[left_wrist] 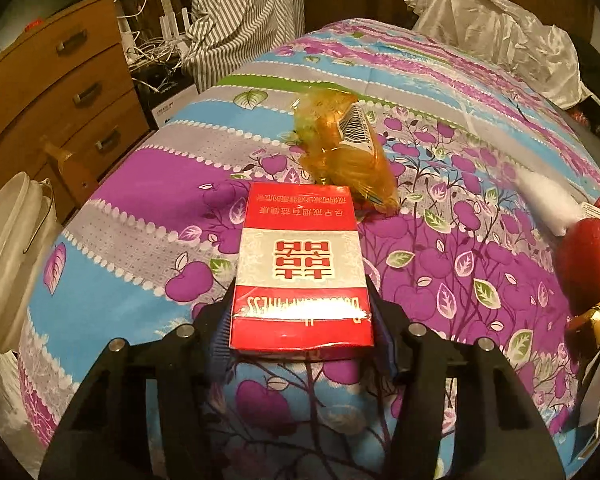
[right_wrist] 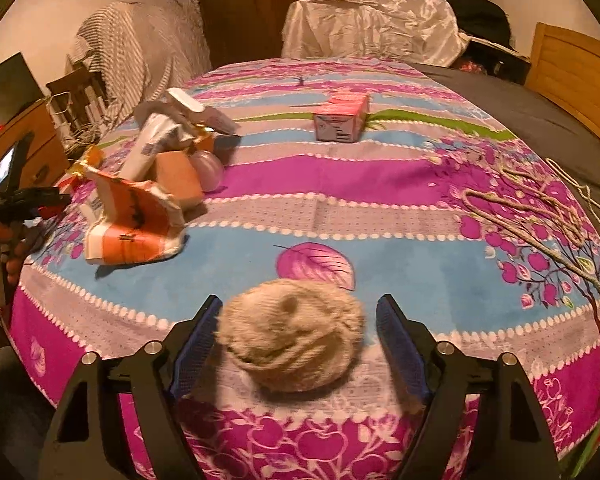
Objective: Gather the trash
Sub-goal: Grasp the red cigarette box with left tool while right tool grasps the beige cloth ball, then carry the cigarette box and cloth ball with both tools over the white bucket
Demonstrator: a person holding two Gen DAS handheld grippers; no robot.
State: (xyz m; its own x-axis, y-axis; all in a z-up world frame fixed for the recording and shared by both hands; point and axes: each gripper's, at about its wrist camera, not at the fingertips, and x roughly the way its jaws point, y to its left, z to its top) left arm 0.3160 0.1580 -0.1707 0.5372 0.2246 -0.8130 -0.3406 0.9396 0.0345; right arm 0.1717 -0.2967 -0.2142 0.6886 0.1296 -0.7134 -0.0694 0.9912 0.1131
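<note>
Left wrist view: left gripper (left_wrist: 302, 320) pinching red cigarette box (left_wrist: 300, 264), lifted over bedspread (left_wrist: 160, 200). Orange wrapper (left_wrist: 344, 152) at 12 o'clock, uncollected.

Right wrist view: right gripper (right_wrist: 296, 340) spread around yarn ball (right_wrist: 292, 340), right pad clear. Crumpled packaging pile (right_wrist: 148, 192) at 10 o'clock, pink carton (right_wrist: 340, 120) at 12. Judged early stage.

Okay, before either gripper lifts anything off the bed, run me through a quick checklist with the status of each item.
1. Red cigarette pack between the left gripper fingers: ok.
2. Left pads pressing both sides of the pack: ok, they look closed on it.
3. Ball of twine centred in the right gripper: ok.
4. Right pads gripping the ball: not ok, gaps show on both sides.
5. Orange plastic wrapper clear of the pack: cannot tell, it lies right behind the pack's far corner.
6. White bucket beside the bed for drop-off: ok, in view.
</note>
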